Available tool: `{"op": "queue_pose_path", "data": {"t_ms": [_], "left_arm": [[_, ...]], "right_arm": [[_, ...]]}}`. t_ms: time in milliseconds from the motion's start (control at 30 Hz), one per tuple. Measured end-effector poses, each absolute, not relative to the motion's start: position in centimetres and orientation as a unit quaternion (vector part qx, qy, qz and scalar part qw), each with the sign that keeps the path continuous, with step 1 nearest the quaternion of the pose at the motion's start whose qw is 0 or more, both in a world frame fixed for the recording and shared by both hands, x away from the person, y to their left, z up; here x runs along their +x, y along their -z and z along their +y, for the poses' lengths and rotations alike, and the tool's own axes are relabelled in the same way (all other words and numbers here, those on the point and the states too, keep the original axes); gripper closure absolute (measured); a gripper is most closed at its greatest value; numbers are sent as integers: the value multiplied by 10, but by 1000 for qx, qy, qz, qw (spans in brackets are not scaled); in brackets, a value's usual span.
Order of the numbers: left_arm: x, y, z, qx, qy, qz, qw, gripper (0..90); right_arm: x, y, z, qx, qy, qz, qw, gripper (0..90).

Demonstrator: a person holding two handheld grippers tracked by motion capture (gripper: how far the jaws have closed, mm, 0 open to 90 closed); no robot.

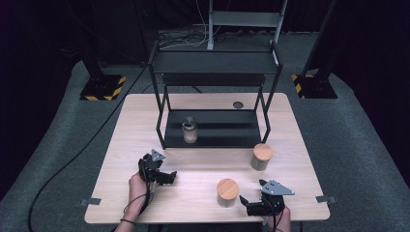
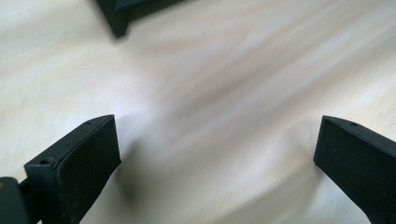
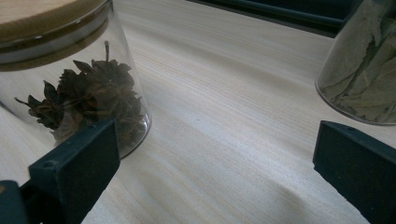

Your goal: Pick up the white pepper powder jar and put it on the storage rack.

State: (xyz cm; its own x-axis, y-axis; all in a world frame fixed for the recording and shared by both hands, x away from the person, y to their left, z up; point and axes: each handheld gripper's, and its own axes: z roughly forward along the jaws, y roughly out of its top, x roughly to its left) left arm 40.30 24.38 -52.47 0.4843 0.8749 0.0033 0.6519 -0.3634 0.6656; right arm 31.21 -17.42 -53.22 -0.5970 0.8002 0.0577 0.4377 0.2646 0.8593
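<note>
Our right claw point(image 1: 247, 202) rests low at the near right corner of the counter point(image 1: 203, 169), its jaws spread wide and holding nothing. In the right gripper view the same claw point(image 3: 215, 154) looks along the wood with bare counter between its jaws.

Just beside it, on its left, stands the star anise jar point(image 1: 227, 192), a small upright glass jar with a round wooden lid. In the right gripper view this jar point(image 3: 79, 88) sits just past the left jaw, so it lies off to one side of the gap, not inside it. Its long axis is vertical. We judge that the claw must shift left to bracket the jar.

Farther off to the right stands a second lidded jar, the bay leaf jar point(image 1: 261, 157), cut off at the frame edge in the right gripper view point(image 3: 362, 70).

Our left claw point(image 1: 164, 178) hovers well apart at the near left, also spread and empty, so the right hand is clearly the nearer one. In the left gripper view that claw point(image 2: 217, 149) faces blurred bare wood.

Beyond stands a black metal shelf point(image 1: 212, 130) with a third jar point(image 1: 189, 130) on its lower level; its contents are too small to make out.
</note>
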Motion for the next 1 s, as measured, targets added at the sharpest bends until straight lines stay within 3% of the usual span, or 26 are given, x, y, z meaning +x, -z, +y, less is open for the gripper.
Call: {"op": "queue_pose_path", "data": {"t_ms": [533, 1000], "left_arm": [[363, 530, 277, 775, -208, 501, 323, 0], [360, 530, 278, 776, -207, 500, 323, 0]], "right_arm": [[313, 532, -174, 404, -453, 770, 198, 0], [312, 532, -174, 404, -455, 768, 202, 0]]}}
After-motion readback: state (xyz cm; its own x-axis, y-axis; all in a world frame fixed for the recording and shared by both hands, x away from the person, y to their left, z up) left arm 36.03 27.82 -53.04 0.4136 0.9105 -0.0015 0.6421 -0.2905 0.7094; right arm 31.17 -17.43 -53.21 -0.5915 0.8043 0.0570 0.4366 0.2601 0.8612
